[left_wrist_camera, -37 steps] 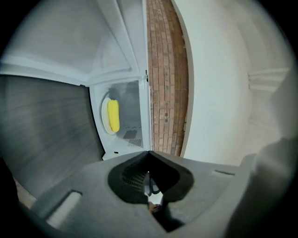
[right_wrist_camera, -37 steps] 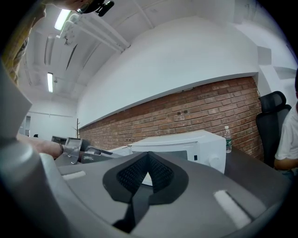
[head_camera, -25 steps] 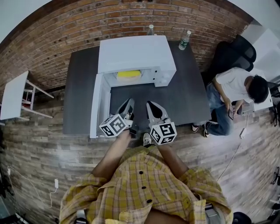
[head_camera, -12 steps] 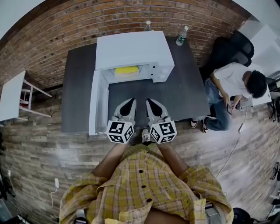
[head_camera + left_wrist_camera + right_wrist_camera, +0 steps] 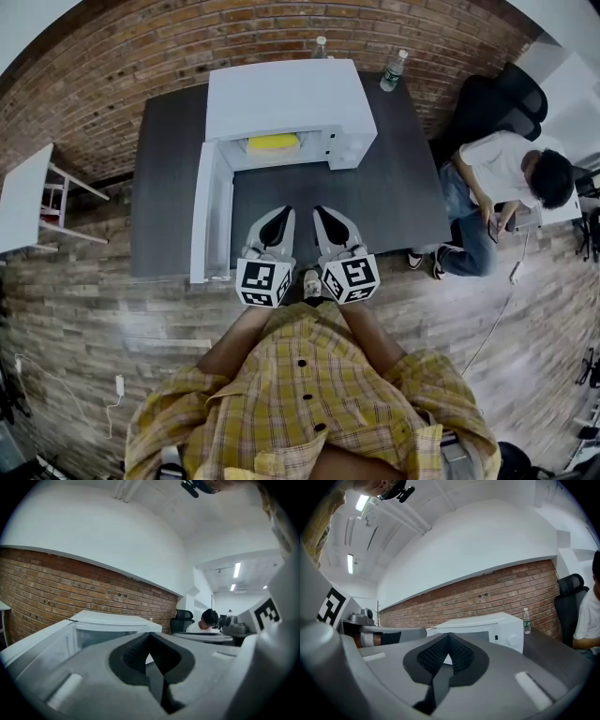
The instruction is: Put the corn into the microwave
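The yellow corn (image 5: 273,142) lies inside the white microwave (image 5: 281,98), whose door (image 5: 211,211) stands swung open to the left. My left gripper (image 5: 281,214) and right gripper (image 5: 322,212) hover side by side over the dark table's (image 5: 394,202) near edge, in front of the oven and apart from it. Both are shut with nothing between the jaws. In the left gripper view the left gripper (image 5: 150,635) points level at the microwave (image 5: 110,623). In the right gripper view the right gripper (image 5: 449,636) faces the microwave (image 5: 487,627) too.
Two water bottles (image 5: 395,71) (image 5: 321,43) stand at the table's back edge. A seated person (image 5: 506,187) and a black office chair (image 5: 497,108) are to the right. A small white table (image 5: 23,202) stands at the left by the brick wall.
My left gripper has rolled upright, so its marker cube now sits square, and it has shifted slightly right beside the right gripper. The right gripper has stayed put.
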`<move>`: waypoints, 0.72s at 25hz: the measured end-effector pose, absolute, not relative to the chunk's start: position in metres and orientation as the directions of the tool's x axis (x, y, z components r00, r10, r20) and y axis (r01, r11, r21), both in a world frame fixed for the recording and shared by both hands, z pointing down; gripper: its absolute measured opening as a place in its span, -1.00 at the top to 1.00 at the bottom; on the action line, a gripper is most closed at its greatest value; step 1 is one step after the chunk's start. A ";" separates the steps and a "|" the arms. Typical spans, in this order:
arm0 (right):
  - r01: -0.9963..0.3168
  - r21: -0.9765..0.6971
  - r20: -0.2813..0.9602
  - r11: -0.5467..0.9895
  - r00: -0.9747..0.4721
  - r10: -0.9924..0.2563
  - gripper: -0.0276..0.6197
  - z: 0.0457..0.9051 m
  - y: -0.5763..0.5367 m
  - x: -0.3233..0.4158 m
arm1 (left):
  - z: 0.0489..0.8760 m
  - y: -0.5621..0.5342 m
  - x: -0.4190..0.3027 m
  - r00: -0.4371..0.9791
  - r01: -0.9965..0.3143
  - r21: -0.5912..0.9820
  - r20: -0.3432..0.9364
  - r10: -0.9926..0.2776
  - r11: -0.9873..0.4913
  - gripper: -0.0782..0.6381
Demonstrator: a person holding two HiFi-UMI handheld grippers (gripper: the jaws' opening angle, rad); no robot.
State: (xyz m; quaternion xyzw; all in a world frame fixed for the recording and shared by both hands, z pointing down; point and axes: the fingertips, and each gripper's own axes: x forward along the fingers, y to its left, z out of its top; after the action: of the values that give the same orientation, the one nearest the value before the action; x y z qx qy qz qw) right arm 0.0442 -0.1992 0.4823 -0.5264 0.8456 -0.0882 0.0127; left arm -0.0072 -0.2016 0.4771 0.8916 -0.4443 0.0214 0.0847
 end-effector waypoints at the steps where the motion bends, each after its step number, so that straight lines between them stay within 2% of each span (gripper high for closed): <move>1: -0.888 -0.159 0.070 0.432 -0.447 -0.892 0.91 0.482 -0.199 0.043 | 0.478 -0.202 -0.008 0.603 -0.797 0.132 0.114 -0.790 -0.589 0.79; 18: -0.877 -0.153 0.082 0.455 -0.470 -0.879 0.91 0.486 -0.199 0.040 | 0.482 -0.201 -0.009 0.603 -0.797 0.119 0.110 -0.790 -0.592 0.79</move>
State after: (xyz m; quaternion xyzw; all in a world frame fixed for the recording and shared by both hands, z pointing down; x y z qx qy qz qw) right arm 0.0404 -0.1985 0.4861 -0.5145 0.8530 -0.0870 0.0043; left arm -0.0095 -0.2013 0.4822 0.8918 -0.4451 0.0226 0.0782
